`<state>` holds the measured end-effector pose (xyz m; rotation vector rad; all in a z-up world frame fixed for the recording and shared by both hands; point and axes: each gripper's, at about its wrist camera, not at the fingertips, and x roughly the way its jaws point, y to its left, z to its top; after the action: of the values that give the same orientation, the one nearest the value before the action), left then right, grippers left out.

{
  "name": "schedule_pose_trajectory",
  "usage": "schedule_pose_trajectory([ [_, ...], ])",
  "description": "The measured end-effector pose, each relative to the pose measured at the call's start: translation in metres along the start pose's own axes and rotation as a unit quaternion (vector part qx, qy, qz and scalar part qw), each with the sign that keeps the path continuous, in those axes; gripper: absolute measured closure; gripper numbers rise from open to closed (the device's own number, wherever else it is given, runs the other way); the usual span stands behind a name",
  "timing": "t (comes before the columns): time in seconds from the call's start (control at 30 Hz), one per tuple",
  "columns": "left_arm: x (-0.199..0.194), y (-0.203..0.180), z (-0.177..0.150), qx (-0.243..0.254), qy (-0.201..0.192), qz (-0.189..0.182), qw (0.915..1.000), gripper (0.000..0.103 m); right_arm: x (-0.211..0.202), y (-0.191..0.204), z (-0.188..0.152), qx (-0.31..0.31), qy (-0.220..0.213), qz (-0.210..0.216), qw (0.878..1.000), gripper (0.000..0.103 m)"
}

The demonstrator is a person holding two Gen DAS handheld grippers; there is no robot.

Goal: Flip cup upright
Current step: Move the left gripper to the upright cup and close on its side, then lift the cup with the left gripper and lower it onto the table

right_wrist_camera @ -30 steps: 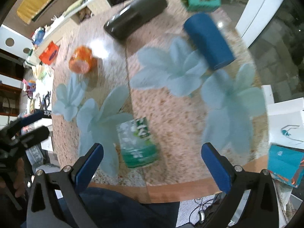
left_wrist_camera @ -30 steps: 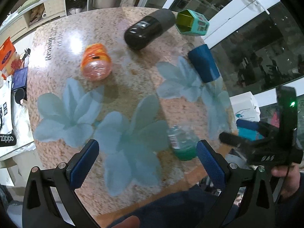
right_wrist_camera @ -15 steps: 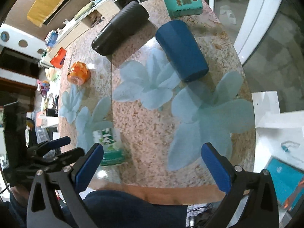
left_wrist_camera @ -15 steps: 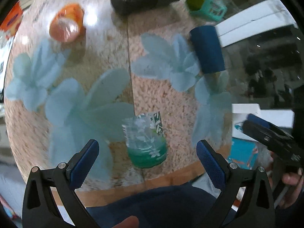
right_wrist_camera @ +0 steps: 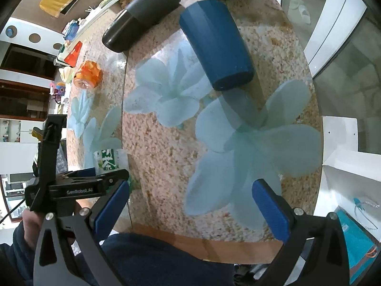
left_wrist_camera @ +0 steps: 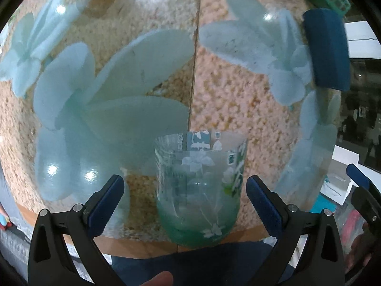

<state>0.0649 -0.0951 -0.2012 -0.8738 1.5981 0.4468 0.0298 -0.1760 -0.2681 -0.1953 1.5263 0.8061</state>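
A clear glass cup (left_wrist_camera: pixel 199 186) with white flower print and a green-tinted thick base lies near the table's (left_wrist_camera: pixel 214 90) front edge, on speckled stone under flower-frosted glass. The left gripper (left_wrist_camera: pixel 185 196) flanks it, blue ribbed pads spread, not touching. The right gripper (right_wrist_camera: pixel 188 208) hangs spread above bare tabletop. A faceted blue tumbler (right_wrist_camera: pixel 215 47) lies sideways.

Bright overhead light throws white glare spots on the glossy table (left_wrist_camera: pixel 166 54), at twelve and eight o'clock in the left view. That view is softly blurred, perhaps by motion. The right view is sharper. Fisheye bending curves both edges, with dark vignetted corners.
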Motion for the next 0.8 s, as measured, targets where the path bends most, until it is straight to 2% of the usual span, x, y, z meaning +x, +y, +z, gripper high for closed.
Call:
schedule_pose_trajectory([
  [0.07,0.003,-0.001,0.000,-0.004,-0.005,0.005,1.0000,0.002,0.000,-0.002,0.002,-0.001,0.000,0.000,1.000,0.000],
  [0.1,0.002,0.000,0.001,-0.005,-0.010,0.008,0.9999,0.013,0.000,-0.003,0.003,-0.002,0.000,0.001,1.000,0.000],
  [0.2,0.007,0.000,0.003,-0.012,0.002,0.017,0.9998,0.034,-0.001,-0.005,0.006,-0.005,0.000,0.000,1.000,0.000],
  [0.4,0.005,0.002,0.000,-0.015,-0.002,0.007,0.9999,0.035,-0.002,-0.002,0.011,-0.013,-0.004,0.003,1.000,0.000],
  [0.5,-0.010,0.004,-0.001,-0.003,-0.027,-0.008,0.9996,0.035,-0.004,0.005,0.015,-0.020,-0.010,0.006,1.000,0.000],
  [0.63,-0.044,-0.002,-0.004,0.043,-0.092,-0.014,0.9947,0.035,-0.009,0.017,0.021,-0.032,-0.023,0.016,0.999,0.000],
  [0.73,-0.070,-0.011,-0.006,0.079,-0.146,-0.012,0.9860,0.035,-0.015,0.028,0.026,-0.046,-0.041,0.025,0.998,0.000],
  [0.8,-0.089,-0.014,-0.010,0.109,-0.186,-0.011,0.9764,0.035,-0.020,0.036,0.030,-0.056,-0.054,0.027,0.997,0.000],
])
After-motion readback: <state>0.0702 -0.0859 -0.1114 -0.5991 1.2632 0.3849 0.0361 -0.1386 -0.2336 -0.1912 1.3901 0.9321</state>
